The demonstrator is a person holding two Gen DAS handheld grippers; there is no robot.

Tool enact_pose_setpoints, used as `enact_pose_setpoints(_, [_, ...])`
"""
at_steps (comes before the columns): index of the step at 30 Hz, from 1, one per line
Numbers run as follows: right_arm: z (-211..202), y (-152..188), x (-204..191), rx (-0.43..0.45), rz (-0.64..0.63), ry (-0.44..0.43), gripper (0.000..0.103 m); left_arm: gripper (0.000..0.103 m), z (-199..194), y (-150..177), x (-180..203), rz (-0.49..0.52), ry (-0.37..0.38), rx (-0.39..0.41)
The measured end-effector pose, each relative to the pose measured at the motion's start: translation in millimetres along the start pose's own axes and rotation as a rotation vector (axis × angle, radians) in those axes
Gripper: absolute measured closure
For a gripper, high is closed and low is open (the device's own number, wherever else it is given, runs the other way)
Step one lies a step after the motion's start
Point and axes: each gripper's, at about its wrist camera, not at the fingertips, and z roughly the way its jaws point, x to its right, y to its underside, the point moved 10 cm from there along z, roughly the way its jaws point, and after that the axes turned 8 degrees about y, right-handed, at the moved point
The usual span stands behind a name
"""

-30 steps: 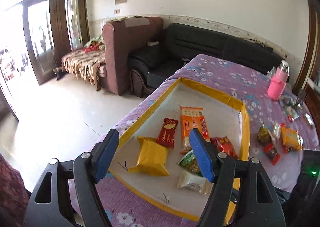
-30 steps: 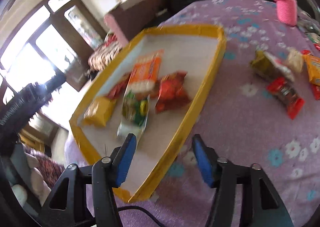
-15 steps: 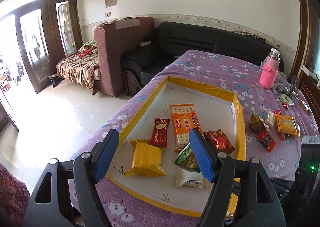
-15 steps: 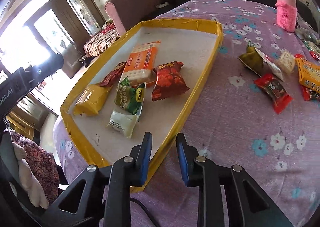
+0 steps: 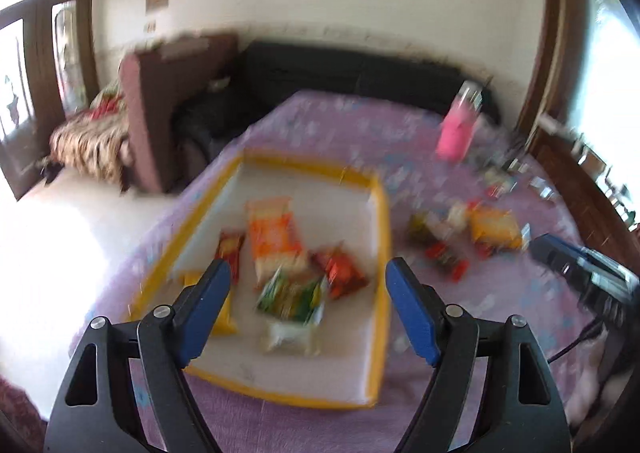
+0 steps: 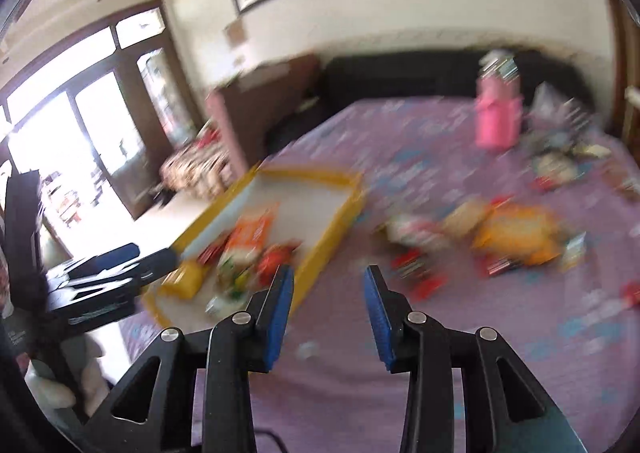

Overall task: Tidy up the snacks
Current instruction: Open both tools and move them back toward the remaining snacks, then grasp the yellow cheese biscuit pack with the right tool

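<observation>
A yellow-rimmed white tray (image 5: 382, 237) lies on the purple flowered tablecloth and holds several snack packets, among them an orange cracker pack (image 5: 274, 237), a green packet (image 5: 290, 295) and a red packet (image 5: 340, 273). Loose snacks, including a yellow packet (image 5: 494, 229), lie on the cloth to the right of the tray. My left gripper (image 5: 308, 307) is open and empty above the tray's near end. My right gripper (image 6: 328, 303) is open and empty above the cloth beside the tray (image 6: 340, 213), with the loose snacks (image 6: 516, 237) ahead to its right. Both views are blurred.
A pink bottle (image 5: 458, 131) stands at the table's far right, with small clutter near it. A black sofa (image 5: 352, 73) and a brown armchair (image 5: 160, 93) stand beyond the table. The table edge drops to the floor on the left.
Both grippers have pulled back and risen, so the tray looks smaller. The right gripper's jaws have opened wider from a narrow gap and its view has swung right.
</observation>
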Motion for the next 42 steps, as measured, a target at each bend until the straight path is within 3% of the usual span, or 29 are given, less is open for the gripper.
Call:
enact_pose_setpoints(3, [-44.3,-44.9,55.0,0.096,-0.009,0.134,0.064,0.023,-38.1,-51.1,12.1,0.017,0.046,0.143])
enact_pose_setpoints(6, [-95.9,-94.9,107.7,0.209,0.003,0.271,0.055,0.023,-66.8,-99.6,23.9,-0.007,0.126,0.249])
enact_pose_setpoints(9, [-142.4,-142.8,148.1,0.309,0.033,0.360,0.050,0.023,-70.2,-135.9,41.5,0.004,0.195,0.227])
enact_pose_setpoints(12, [-174.1,-188.2,186.2,0.373,0.071,0.451,0.041,0.023,-75.1,-178.6,58.5,0.049,0.158,0.257])
enact_pose_setpoints(14, [-180.6,-209.3,210.9,0.377,0.106,0.476,0.037,0.016,-73.3,-204.0,65.9,0.082,0.108,0.298])
enact_pose_setpoints(16, [-165.6,-214.4,229.1,0.338,0.128,0.477,0.031,0.014,-55.9,-210.7,74.2,0.074,0.143,0.284])
enact_pose_setpoints(20, [-86.5,-172.5,244.3,0.172,0.128,0.445,0.032,0.014,14.6,-162.7,87.3,-0.028,0.305,0.074])
enact_pose_setpoints(21, [-49.2,-149.0,243.1,0.096,0.127,0.413,0.035,0.014,33.0,-146.9,91.6,-0.041,0.330,0.017])
enact_pose_setpoints(22, [-22.8,-131.5,242.6,0.038,0.123,0.391,0.041,0.014,59.3,-123.4,96.1,-0.056,0.348,-0.061])
enact_pose_setpoints(25, [48.8,-85.5,231.0,-0.101,0.100,0.344,0.064,0.015,103.1,-76.6,106.4,-0.073,0.363,-0.178])
enact_pose_setpoints(27, [97.4,-62.4,219.0,-0.184,0.086,0.306,0.068,0.015,121.9,-56.2,112.8,-0.083,0.363,-0.225])
enact_pose_setpoints(34, [188.3,-41.3,198.1,-0.335,0.123,0.199,0.067,0.015,145.2,-25.7,115.9,-0.101,0.362,-0.284])
enact_pose_setpoints(37, [198.9,-25.1,186.9,-0.411,0.143,0.110,0.066,0.015,145.8,-19.7,113.0,-0.111,0.366,-0.295])
enact_pose_setpoints(42, [173.4,11.4,142.2,-0.512,0.036,-0.054,0.065,0.015,149.5,-15.4,105.9,-0.116,0.368,-0.293])
